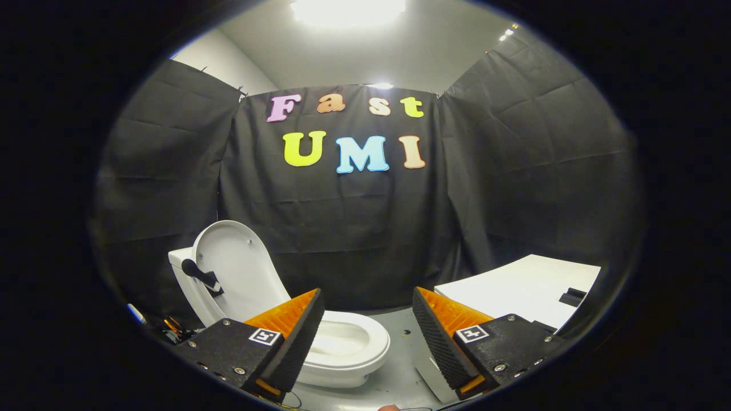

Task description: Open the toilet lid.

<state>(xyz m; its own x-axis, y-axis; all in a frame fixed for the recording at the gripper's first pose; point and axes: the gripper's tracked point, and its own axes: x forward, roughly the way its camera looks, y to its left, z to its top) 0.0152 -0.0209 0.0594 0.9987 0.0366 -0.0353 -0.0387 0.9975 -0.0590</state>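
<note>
The hand-held gripper (368, 319) has its two fingers spread wide apart, and nothing is between them. The fingers are in the air and touch no object.

The toilet (342, 348) stands on the grey floor (400, 365), ahead of the left finger and partly hidden behind it. Its lid (240, 268) is already raised: it stands upright, a little tilted back, and leans against the white tank (181, 268) behind it. A dark handle-like piece (200, 274) is fixed on the inner face of the lid, near its left edge. The white seat ring (365, 337) lies flat on the bowl, and the bowl opening (337, 342) is visible just beyond the tip of the left finger.

Beyond the right finger there is a white worktop (514, 291), well apart from the toilet. A small dark object (573, 297) lies near its far right edge; it is too small to tell what it is. Some small things (165, 328) lie on the floor beside the toilet base, but they are not clear.
</note>
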